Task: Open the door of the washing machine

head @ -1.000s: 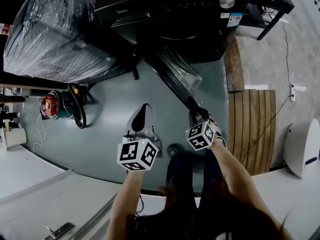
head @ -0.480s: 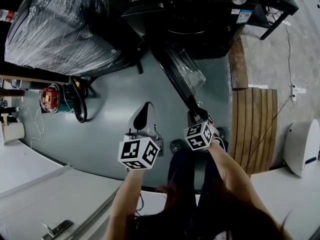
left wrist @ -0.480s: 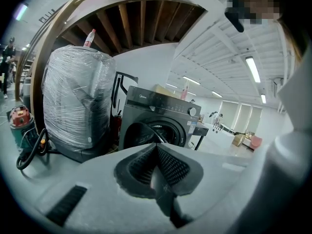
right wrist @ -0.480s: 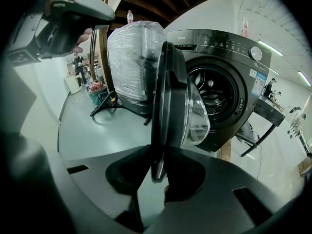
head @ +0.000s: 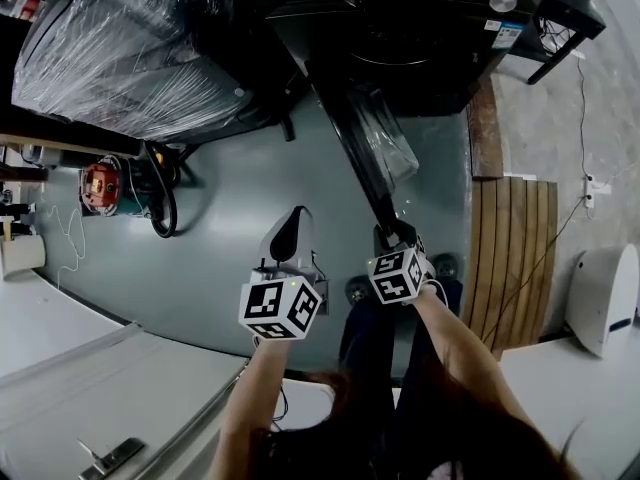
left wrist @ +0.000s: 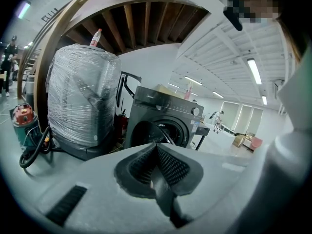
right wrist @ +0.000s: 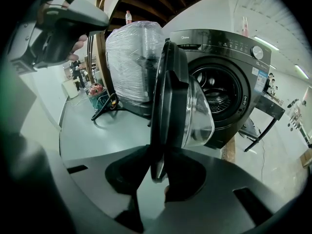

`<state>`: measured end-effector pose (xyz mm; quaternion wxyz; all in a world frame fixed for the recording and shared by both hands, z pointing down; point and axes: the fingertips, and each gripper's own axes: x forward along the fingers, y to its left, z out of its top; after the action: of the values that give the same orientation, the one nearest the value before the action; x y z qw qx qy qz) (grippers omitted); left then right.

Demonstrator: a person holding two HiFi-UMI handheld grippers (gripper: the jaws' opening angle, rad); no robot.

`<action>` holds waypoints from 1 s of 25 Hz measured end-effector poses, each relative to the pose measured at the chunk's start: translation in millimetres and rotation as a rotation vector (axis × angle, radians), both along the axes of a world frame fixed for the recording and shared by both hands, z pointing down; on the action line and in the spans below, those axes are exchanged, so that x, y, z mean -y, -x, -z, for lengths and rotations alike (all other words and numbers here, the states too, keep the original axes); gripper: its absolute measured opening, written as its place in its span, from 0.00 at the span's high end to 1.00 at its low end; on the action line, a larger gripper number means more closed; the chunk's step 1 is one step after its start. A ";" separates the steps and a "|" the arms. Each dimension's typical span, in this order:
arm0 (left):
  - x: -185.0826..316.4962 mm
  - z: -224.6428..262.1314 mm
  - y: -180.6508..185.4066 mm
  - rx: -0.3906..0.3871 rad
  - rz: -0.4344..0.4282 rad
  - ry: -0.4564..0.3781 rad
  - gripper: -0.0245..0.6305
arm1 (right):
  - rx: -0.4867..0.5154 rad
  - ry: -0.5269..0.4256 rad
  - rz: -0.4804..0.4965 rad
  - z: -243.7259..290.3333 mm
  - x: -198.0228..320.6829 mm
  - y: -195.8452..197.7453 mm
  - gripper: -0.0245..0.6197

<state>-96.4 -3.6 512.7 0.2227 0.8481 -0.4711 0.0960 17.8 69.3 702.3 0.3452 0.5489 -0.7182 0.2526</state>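
Washing machine [head: 460,68] wears a dark, satin metallic shell, and its chrome-bright knob [head: 502,0] is catching the light. The door [right wrist: 163,106] shows a glossy black rim around a clear, smooth bowl [right wrist: 197,116], glass or plastic, hard to call. Beside it, the bulky appliance [head: 130,48] sits wrapped in crinkled, shiny plastic film. Floor [head: 230,238] is smooth grey-green with a soft sheen, and the slatted wood [head: 515,258] looks matt and grainy. Left gripper [left wrist: 156,147] has a matt pale plastic body and black pads [left wrist: 170,167], finely ribbed and rubbery-looking.

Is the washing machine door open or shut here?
Open. The round black door with the bulging glass window stands swung away from the dark grey washing machine, leaving its drum opening exposed.
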 end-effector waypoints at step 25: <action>9.6 -7.4 98.6 -0.022 0.063 0.016 0.94 | 0.038 0.046 -0.034 -3.5 6.9 110.5 0.82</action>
<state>-195.0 -13.2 520.1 0.2375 0.8322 -0.4941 0.0832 -92.7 62.3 705.8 0.3394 0.5481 -0.7092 0.2853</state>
